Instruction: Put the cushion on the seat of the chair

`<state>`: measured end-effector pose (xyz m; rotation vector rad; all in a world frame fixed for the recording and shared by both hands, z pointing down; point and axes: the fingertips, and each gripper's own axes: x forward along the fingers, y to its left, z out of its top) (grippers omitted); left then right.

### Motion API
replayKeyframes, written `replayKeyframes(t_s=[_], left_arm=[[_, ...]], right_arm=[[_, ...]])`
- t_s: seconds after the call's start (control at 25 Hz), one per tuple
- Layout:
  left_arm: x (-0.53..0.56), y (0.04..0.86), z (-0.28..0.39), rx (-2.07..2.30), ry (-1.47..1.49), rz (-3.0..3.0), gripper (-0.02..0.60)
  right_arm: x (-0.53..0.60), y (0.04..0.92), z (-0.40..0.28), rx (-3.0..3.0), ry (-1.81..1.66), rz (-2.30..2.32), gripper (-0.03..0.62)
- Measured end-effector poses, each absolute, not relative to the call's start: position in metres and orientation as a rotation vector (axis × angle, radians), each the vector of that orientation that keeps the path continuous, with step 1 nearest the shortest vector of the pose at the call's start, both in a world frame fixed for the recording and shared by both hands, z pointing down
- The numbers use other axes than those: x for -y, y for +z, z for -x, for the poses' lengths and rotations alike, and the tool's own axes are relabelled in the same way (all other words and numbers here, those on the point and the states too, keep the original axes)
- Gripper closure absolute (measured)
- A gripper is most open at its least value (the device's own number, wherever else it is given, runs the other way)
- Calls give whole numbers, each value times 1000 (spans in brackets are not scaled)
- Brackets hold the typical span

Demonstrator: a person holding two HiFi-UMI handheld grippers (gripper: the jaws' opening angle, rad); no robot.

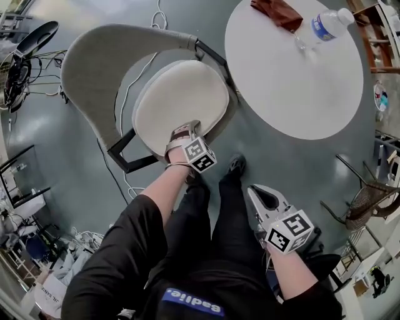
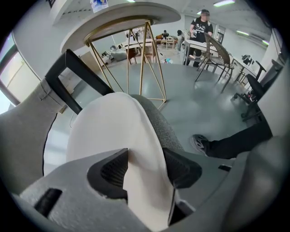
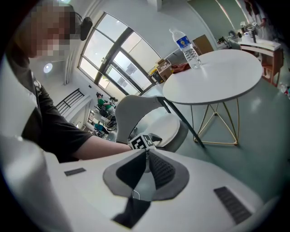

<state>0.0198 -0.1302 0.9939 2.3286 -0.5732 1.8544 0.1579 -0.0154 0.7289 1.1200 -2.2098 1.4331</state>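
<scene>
- Lying flat on the grey fabric seat [image 2: 159,121] of the curved-back grey chair [image 1: 94,69], the round cream cushion [image 1: 181,100] covers nearly all of it, so the placing looks as good as done.
- The left hand-held gripper [image 1: 183,132] points steeply down at the cushion's near rim. Its jaws stand wide apart with that rim between them, and I judge the pads are no longer squeezing it, which suits letting go once the cushion is down.
- The right hand-held gripper [image 1: 265,197] hangs by the person's leg, well apart from the chair. Its jaws are together with nothing between them, and it appears to have no part in this step.
- The round white tabletop [image 1: 294,75] beside the chair carries a clear plastic water bottle [image 1: 328,25] and a dark red cloth [image 1: 278,12].
- The cushion's near edge is hidden under the left hand-held gripper in the head view. The chair's legs cannot be seen, and the cloth is cut off by the frame.
</scene>
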Motion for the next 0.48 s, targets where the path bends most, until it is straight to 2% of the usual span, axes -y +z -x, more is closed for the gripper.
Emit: replayKeyframes(t_s=[0.24,0.48], left_arm=[[122,997,-24,524,1827,-2288,316],[119,956,-35,556,1757,-2321,313]], right_arm=[[6,729,-170,2200,1435,-1149,554],[6,706,-165,2245,1409,-1163,554]])
